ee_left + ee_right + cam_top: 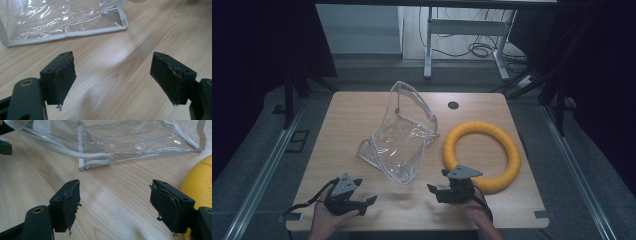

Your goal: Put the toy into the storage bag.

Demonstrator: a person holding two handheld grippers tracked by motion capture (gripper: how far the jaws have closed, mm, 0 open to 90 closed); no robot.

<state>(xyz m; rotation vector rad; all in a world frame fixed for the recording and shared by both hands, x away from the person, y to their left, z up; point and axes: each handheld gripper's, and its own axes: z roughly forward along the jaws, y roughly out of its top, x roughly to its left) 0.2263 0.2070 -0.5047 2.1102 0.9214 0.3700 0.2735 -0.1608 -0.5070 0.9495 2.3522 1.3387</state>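
Observation:
A clear plastic bag (404, 132) with grey-white trim stands crumpled at the middle of the wooden table (352, 115); its trimmed edge fills the top of the left gripper view (65, 33) and its handle loop lies in the right gripper view (96, 160). A yellow ring (482, 155) lies flat to the bag's right, its rim at the right edge of the right gripper view (198, 185). My left gripper (364, 191) is open near the front edge, left of the bag's corner, with nothing between its jaws (113, 77). My right gripper (438, 181) is open beside the ring's near rim (115, 200).
A round cable hole (453, 105) sits near the table's far edge. Beyond the table stand white desk legs (428, 50) and loose cables on the floor. Dark curtains flank both sides. Bare wood lies in front of the bag.

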